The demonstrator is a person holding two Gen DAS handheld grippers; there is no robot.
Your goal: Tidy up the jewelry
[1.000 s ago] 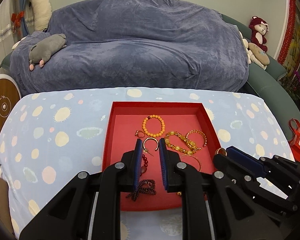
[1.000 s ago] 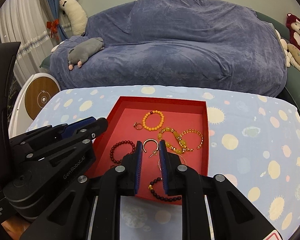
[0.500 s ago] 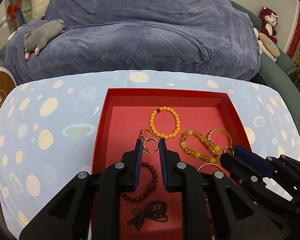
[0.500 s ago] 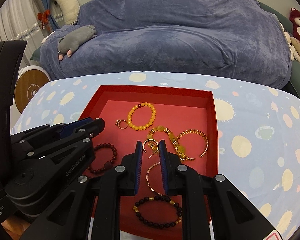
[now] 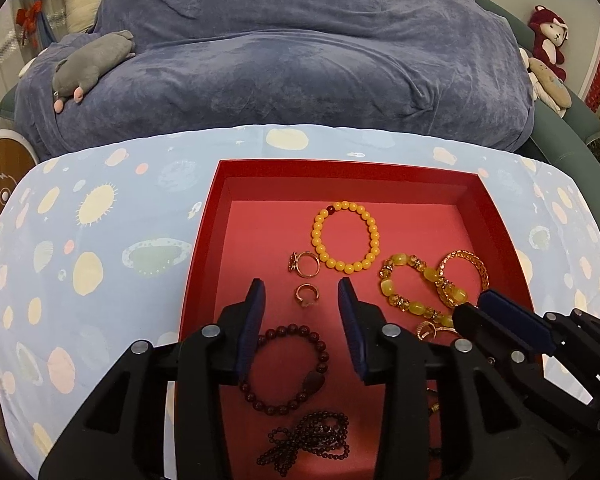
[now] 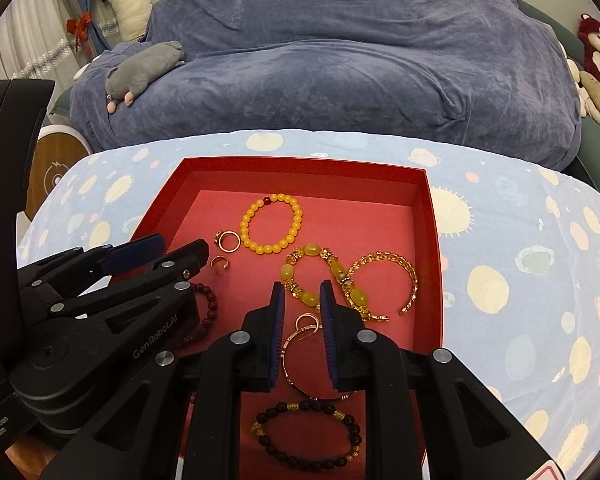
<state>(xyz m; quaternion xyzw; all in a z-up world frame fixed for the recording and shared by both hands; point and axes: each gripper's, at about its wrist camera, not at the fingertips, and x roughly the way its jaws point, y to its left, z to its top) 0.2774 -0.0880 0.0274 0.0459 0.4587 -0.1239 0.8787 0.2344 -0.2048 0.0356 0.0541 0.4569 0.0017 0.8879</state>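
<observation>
Jewelry lies loose in a red tray (image 5: 204,240) on a surface covered with a pale blue patterned cloth (image 5: 100,240). The left hand-held gripper (image 5: 302,292) hangs over the tray's near-left part; its jaws have just been opening and stand apart, with a small gold open ring (image 5: 307,294) lying on the tray floor between them, pads clear of it. A second gold ring (image 5: 305,262) sits just beyond, beside a yellow bead bracelet (image 5: 346,236). A dark red bead bracelet (image 5: 288,368) and a dark bead strand (image 5: 308,438) lie under the gripper's body.

The right hand-held gripper (image 6: 302,292) is over the tray's near-right part, jaws narrowly parted. A thin rose-gold bangle (image 6: 300,356) with a small ring (image 6: 306,326) at its far end lies between them; whether the pads touch it cannot be told from this angle. A yellow stone bracelet (image 6: 320,280) and a gold cuff (image 6: 388,284) lie just ahead, touching each other. A black bead bracelet (image 6: 308,436) lies nearest the camera.
</observation>
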